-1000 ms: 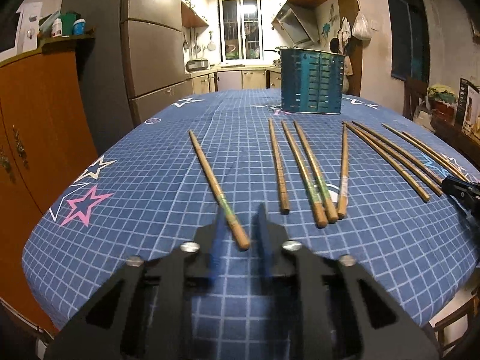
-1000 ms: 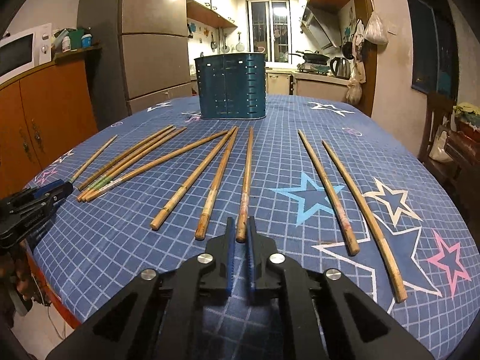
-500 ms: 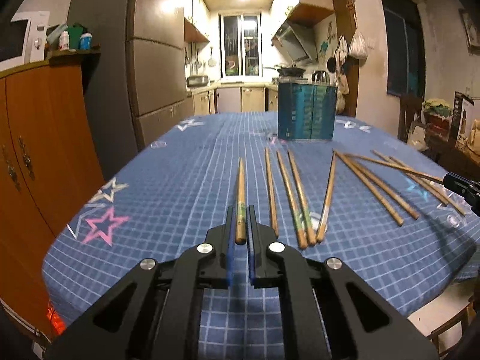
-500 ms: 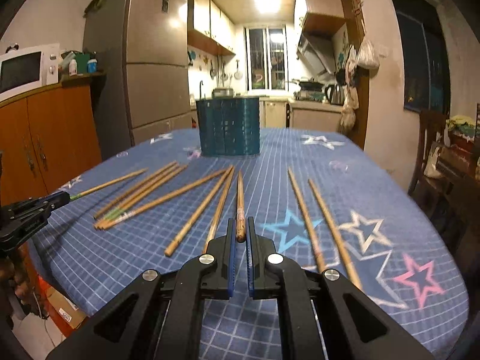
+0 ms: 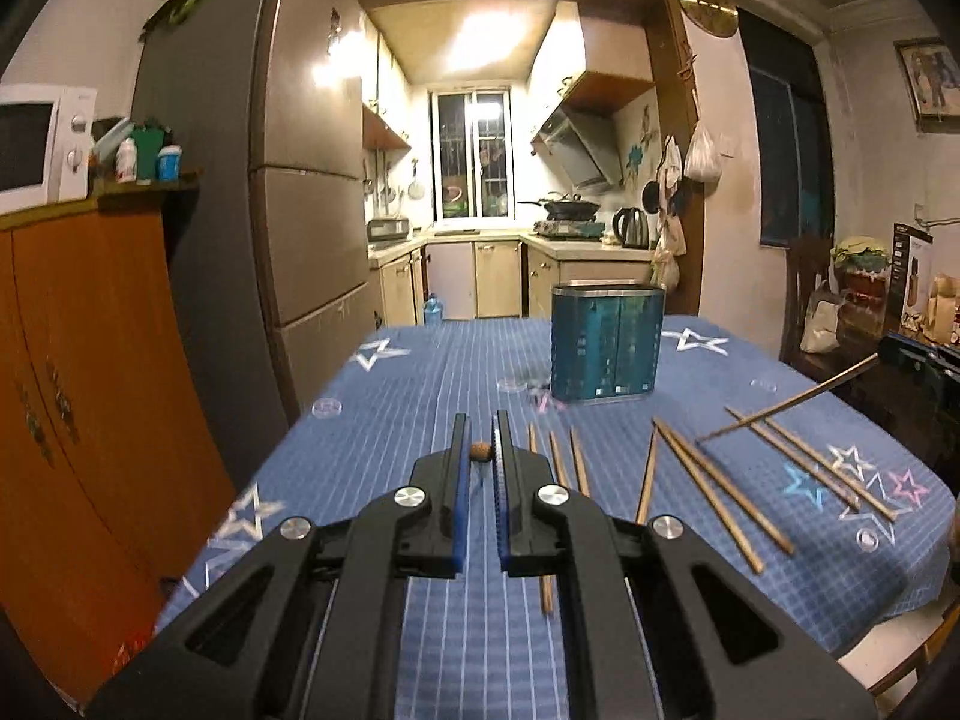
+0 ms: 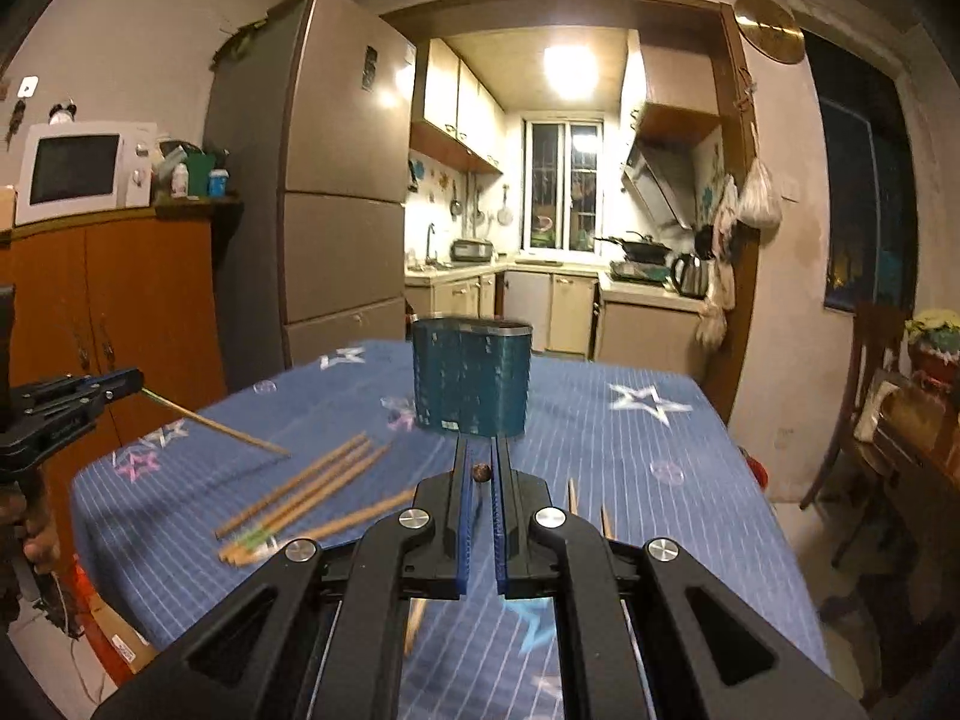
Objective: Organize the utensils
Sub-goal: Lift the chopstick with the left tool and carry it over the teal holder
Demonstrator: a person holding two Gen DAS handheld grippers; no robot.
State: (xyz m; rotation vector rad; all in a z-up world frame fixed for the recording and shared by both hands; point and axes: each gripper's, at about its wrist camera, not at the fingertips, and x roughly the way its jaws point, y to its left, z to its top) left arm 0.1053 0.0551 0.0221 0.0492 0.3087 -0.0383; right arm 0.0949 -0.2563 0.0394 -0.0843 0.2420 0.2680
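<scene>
Two chopsticks are off the counter (image 5: 420, 384), one clamped in each of our grippers. Our left gripper (image 5: 480, 450) has its fingers closed on a chopstick (image 5: 480, 451), seen end-on at frame centre. Our right gripper (image 6: 480, 471) likewise pinches its chopstick (image 6: 480, 471). Loose chopsticks (image 5: 714, 486) lie at the lower right of the left view, with the blue holder (image 5: 607, 348) standing upright beyond them.
</scene>
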